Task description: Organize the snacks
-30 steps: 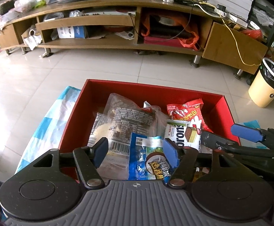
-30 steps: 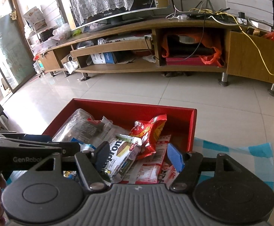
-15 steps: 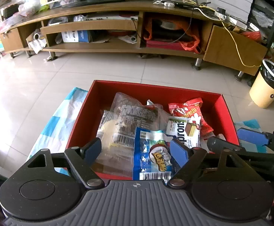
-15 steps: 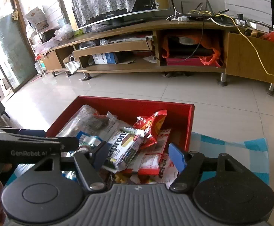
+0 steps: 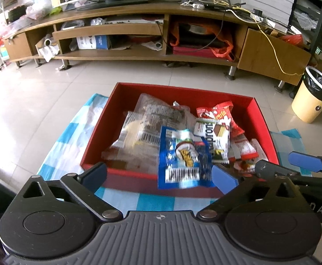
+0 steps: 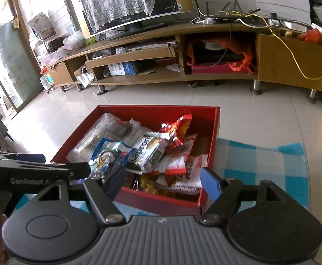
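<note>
Red box [image 5: 261, 119] sits on the blue-checked cloth [image 5: 68, 137] covering the table, heaped with snack packets. Blue packet [image 5: 184, 154] lies on top at the near side, its lower edge with the barcode hanging over the near wall of the box. White wafer pack [image 5: 214, 139] leans beside it; red crisp bag [image 5: 219, 114] stands behind; clear bags [image 5: 147, 119] fill the left half.

Left gripper [image 5: 158, 174] — fingers spread wide, holding nothing, poised just short of the near wall. Right gripper [image 6: 163, 176] likewise wide open and empty, near the box's right corner.

Handling, as a judgement: all light, soft film pouches, slick and crinkly, contents likely crushable. The blue packet looks the easiest take — pinch the overhanging sealed edge, not the puffed middle. A loose pile; lifting one may drag or tip its neighbours, the wafer pack especially.
</note>
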### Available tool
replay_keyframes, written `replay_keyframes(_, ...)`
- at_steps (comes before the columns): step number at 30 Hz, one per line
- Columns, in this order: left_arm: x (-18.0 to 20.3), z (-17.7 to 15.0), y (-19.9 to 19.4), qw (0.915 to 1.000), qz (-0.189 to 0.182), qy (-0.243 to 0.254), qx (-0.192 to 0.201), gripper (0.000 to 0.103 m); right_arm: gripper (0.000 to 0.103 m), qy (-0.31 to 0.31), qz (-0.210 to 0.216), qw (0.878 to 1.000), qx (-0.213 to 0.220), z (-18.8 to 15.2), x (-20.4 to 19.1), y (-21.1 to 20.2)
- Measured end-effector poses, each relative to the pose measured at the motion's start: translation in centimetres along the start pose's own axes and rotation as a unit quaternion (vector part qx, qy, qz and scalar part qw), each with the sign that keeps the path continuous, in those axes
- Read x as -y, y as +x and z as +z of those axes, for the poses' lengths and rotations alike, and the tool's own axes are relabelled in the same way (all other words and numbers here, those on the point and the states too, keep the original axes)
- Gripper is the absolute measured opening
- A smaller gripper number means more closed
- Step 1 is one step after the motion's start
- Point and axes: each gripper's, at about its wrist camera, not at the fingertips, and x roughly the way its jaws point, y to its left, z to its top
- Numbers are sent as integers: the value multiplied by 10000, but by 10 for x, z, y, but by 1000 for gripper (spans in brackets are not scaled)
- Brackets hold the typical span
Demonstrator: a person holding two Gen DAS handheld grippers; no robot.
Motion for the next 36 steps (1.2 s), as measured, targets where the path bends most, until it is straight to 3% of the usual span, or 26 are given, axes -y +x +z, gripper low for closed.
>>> replay_keyframes(19,-6,-49,-28,9998,-48,62,-196,103,75,203,80,9997,-99,-38,-12,-32)
replay_keyframes(36,-6,-73,-44,9996,-29,131,-244,102,75,254,112,9994,-199,-64,-17,-50)
